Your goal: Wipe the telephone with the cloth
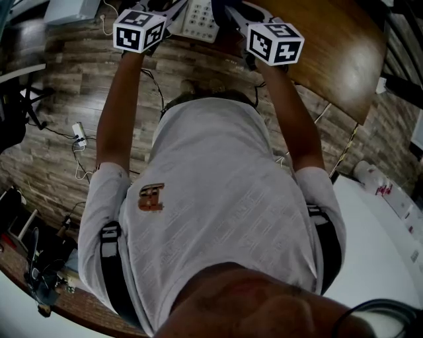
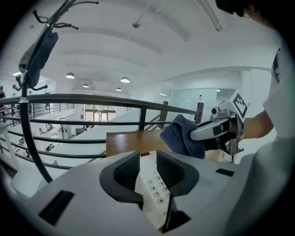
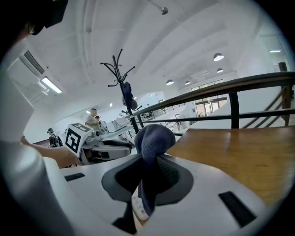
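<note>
The white telephone (image 1: 198, 20) lies on a brown wooden table (image 1: 330, 53) at the top of the head view, with both marker cubes just in front of it. My left gripper (image 2: 148, 159) hangs over it. Its jaws stand apart, and the phone's keypad (image 2: 156, 186) fills the gap between them. Whether the pads touch the phone I cannot tell. My right gripper (image 3: 146, 161) is shut on a dark blue cloth (image 3: 154, 138), which bulges above the jaws and hangs down between them. A white corner of the phone (image 3: 140, 208) shows under the cloth. The cloth (image 2: 182, 136) is also up right of the phone in the left gripper view.
A black railing (image 2: 92, 99) runs behind the table's far edge. A coat stand (image 3: 122, 87) rises beyond it. Cables and a power strip (image 1: 79, 135) lie on the wood floor at left. A white surface (image 1: 377, 237) stands at lower right.
</note>
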Tool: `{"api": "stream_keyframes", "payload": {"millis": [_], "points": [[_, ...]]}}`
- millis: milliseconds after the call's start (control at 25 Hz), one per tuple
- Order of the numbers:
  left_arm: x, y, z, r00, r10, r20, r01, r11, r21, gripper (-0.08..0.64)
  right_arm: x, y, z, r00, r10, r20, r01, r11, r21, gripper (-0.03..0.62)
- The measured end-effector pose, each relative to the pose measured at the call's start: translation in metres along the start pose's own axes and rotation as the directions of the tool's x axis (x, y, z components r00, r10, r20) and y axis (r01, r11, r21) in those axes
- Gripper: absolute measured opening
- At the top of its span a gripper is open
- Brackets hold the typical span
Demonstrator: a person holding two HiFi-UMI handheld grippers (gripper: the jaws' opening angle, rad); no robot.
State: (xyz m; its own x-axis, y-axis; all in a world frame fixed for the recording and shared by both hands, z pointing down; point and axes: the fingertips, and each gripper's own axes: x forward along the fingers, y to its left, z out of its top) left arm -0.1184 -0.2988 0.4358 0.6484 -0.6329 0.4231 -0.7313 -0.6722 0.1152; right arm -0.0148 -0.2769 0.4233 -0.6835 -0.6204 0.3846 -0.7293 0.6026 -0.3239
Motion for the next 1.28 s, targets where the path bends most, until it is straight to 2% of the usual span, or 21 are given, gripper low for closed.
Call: {"api": "stream_keyframes", "payload": {"millis": [240, 600, 760, 1000, 1200, 1280], "points": [[-0.017, -0.017, 0.047, 0.986, 0.000, 0.169, -0.002, 1.000, 0.010, 0.087, -0.008, 0.012, 0.048, 0.988, 0.076, 0.135, -0.065, 0.994, -0.083, 0.072], [-0.042, -0.027, 0.091, 0.934, 0.046, 0.355, -0.062, 0.997, 0.034, 0.040, -0.021, 0.032, 0.085, 0.947, 0.170, 0.272, -0.123, 0.976, -0.181, 0.072], [-0.052, -0.034, 0.104, 0.911, 0.057, 0.408, -0.090, 0.994, 0.063, 0.031, -0.028, 0.045, 0.096, 0.922, 0.216, 0.322, -0.145, 0.963, -0.229, 0.072], [-0.067, -0.044, 0.112, 0.879, 0.080, 0.470, -0.127, 0.989, 0.069, 0.020, -0.043, 0.065, 0.102, 0.876, 0.280, 0.392, -0.160, 0.937, -0.311, 0.072], [-0.076, -0.048, 0.120, 0.854, 0.093, 0.512, -0.153, 0.985, 0.077, 0.018, -0.045, 0.074, 0.105, 0.857, 0.313, 0.409, -0.172, 0.923, -0.345, 0.072], [-0.081, -0.051, 0.121, 0.850, 0.100, 0.517, -0.163, 0.983, 0.078, 0.018, -0.047, 0.080, 0.103, 0.850, 0.329, 0.412, -0.182, 0.916, -0.357, 0.072]]}}
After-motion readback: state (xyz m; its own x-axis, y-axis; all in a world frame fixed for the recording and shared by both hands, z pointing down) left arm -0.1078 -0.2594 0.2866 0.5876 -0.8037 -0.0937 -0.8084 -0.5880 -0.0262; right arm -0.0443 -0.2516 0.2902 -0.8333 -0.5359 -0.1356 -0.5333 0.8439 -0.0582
